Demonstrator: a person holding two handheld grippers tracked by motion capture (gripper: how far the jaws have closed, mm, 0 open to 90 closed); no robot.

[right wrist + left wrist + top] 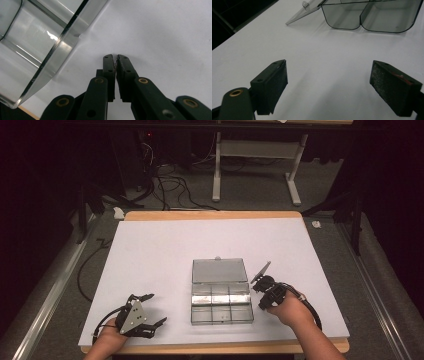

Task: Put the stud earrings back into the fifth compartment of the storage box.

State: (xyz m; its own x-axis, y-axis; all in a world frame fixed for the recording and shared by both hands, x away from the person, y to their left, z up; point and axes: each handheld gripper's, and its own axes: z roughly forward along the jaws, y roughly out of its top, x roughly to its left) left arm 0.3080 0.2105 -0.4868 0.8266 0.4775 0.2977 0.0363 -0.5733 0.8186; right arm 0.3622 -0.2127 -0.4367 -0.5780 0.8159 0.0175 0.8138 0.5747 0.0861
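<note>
Clear plastic compartment box [220, 302], lid laid open, seen at frame centre on white tabletop [160, 250]. Right gripper [261, 282] nearer, just beside box's right edge, jaws pinched on tiny thin wire-like piece [115, 62]. Left gripper [150, 312] spread wide, empty, lower left, apart.

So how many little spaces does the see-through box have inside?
6, as far as the high view shows: the clear box has three compartments in the back row beside the open lid and three in the front row nearer the person.

One clear box [220, 296] with six compartments and one open lid [219, 270], two tongs [146, 312] [257, 285], on one bench [150, 250].
</note>
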